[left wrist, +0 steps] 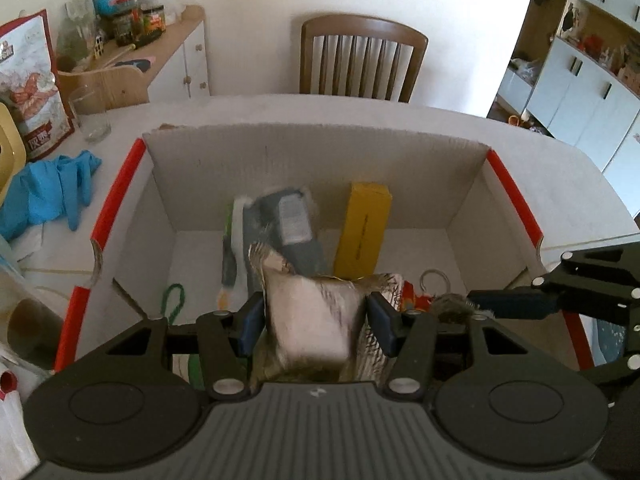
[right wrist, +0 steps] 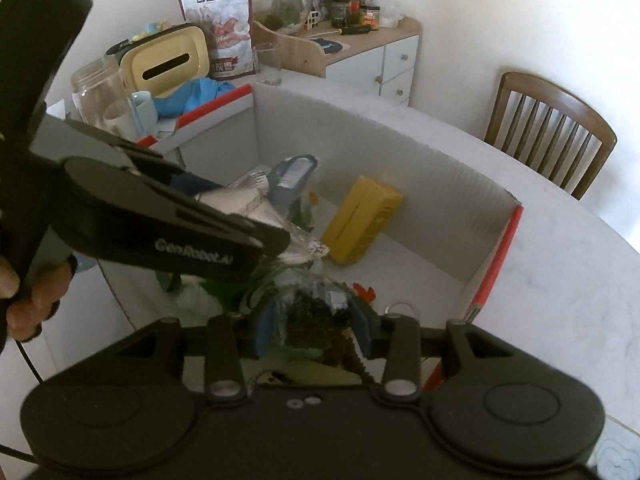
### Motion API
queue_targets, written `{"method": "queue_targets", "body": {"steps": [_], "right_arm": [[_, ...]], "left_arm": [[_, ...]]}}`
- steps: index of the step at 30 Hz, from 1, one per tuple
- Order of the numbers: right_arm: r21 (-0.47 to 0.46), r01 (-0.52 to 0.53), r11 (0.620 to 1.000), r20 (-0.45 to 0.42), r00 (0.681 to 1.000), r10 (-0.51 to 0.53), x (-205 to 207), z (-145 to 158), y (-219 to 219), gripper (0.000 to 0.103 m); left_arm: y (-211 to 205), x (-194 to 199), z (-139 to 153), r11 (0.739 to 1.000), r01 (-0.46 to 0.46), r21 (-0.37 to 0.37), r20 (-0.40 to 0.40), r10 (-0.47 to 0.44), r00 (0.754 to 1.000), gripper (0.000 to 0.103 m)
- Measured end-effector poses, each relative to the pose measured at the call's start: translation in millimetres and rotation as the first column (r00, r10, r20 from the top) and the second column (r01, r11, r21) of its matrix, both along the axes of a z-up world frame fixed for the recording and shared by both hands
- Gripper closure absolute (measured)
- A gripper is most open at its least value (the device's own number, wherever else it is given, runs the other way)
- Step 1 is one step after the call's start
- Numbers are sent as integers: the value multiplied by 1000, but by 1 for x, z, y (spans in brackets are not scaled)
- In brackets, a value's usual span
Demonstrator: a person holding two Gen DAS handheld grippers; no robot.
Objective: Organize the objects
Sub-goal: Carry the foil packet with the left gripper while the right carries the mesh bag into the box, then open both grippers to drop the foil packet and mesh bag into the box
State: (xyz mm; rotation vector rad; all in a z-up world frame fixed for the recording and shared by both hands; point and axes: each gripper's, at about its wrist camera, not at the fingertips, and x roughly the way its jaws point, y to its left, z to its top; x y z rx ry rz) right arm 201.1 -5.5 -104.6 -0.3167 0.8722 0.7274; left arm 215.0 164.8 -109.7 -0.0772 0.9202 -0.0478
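Observation:
A white cardboard box with red edges point(left wrist: 316, 168) stands on the table; it also shows in the right wrist view point(right wrist: 360, 136). Inside lie a yellow carton point(left wrist: 362, 226) point(right wrist: 362, 220), a grey-blue pack point(left wrist: 288, 232) point(right wrist: 290, 178) and other small items. My left gripper point(left wrist: 315, 322) is shut on a silver-white foil pouch point(left wrist: 312, 320) over the box; the pouch also shows in the right wrist view point(right wrist: 248, 204). My right gripper point(right wrist: 312, 322) is shut on a clear bag of dark dried stuff point(right wrist: 312, 312) over the box's near right part.
Blue gloves point(left wrist: 52, 194), a glass point(left wrist: 90, 114), a red snack bag point(left wrist: 32, 84), a tan tissue box point(right wrist: 166, 62) and jars point(right wrist: 94, 90) crowd the table left of the box. A wooden chair point(left wrist: 360, 60) stands behind the table, a cluttered sideboard point(left wrist: 160, 56) at the back left.

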Motion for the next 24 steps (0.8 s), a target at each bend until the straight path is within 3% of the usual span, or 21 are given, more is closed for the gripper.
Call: {"method": "queue_targets", "body": {"steps": [6, 10, 14, 19, 24], "right_arm": [[18, -23, 1000, 2, 1000, 23, -7, 8, -7, 52], [34, -21, 999, 12, 1000, 21, -13, 14, -14, 50], [71, 3, 997, 9, 1000, -4, -15, 24, -24, 48], [123, 21, 992, 23, 999, -24, -22, 39, -40, 35], [175, 42, 984, 29, 998, -48, -32, 52, -56, 30]], "left_arm": [[-1, -2, 1, 1000, 7, -13, -3, -7, 1000, 47], [0, -8, 7, 1000, -3, -18, 17, 3, 1000, 39], [-2, -16, 19, 1000, -11, -12, 43, 11, 999, 37], [-8, -32, 35, 1000, -15, -8, 83, 16, 996, 33], [-16, -50, 52, 1000, -6, 4, 125, 5, 992, 33]]}}
